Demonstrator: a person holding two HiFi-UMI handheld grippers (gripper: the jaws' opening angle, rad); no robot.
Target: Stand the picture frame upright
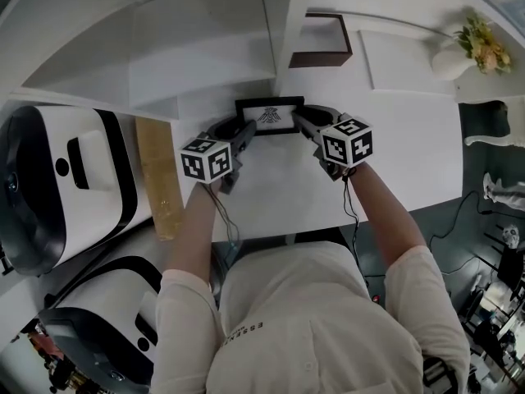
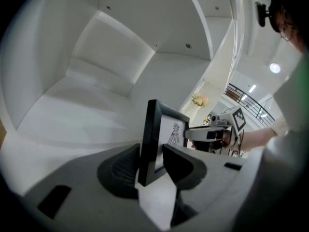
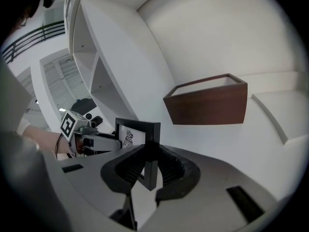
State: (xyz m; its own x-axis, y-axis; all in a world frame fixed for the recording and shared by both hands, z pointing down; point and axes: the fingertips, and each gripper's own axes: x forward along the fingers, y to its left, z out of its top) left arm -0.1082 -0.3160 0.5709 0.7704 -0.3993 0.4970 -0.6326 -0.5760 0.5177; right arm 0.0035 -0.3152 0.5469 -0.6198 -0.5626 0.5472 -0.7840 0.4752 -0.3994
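Jaws of the right gripper [image 3: 150, 151] pinch the right edge of the picture frame [image 3: 137, 138]; those of the left gripper [image 2: 151, 149] straddle its left edge, a sliver open at the front pad; the frame stands upright at top centre of the head view, showing a bird drawing, any lettering too small to read; black-and-white square markers [image 1: 346, 142] top both grippers; bare white tabletop [image 1: 394, 162] lies below and right; shelf divider [image 1: 289, 23] rises behind; brown box [image 1: 321, 39] sits apart, upper right.

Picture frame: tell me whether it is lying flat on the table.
No, the picture frame is upright in the left gripper view, its black side edge rising nearly vertical.
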